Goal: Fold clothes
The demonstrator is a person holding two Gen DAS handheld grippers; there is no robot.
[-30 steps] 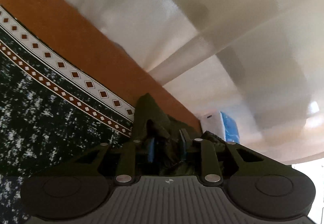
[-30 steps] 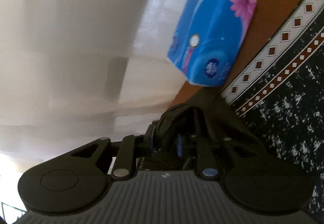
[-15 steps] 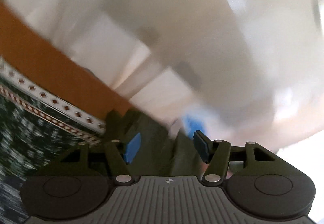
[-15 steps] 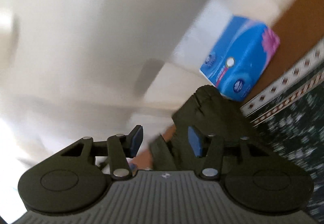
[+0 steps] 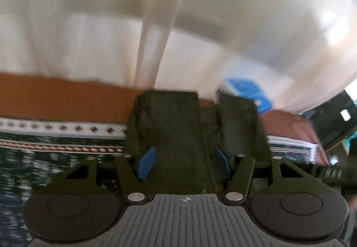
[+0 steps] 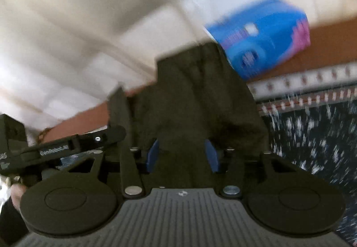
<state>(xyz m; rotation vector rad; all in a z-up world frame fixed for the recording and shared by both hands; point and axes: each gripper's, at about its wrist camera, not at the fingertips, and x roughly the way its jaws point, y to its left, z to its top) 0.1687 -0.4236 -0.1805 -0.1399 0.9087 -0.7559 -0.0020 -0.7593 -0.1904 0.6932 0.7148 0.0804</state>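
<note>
A dark olive garment lies folded on the patterned table cover, its far edge near the wall. In the left wrist view my left gripper is open, its blue pads standing apart over the cloth. In the right wrist view the same garment lies between the spread blue pads of my right gripper, which is open too. The left gripper's body shows at the left of the right wrist view. Both views are blurred by motion.
A blue tissue pack stands beyond the garment by the white wall; it also shows in the left wrist view. The dark speckled cloth with a diamond border and an orange strip covers the table.
Both grippers were shut on bunched garment edges a second ago. They have opened and let go, and both cameras have swung level as the garment settled flat.
</note>
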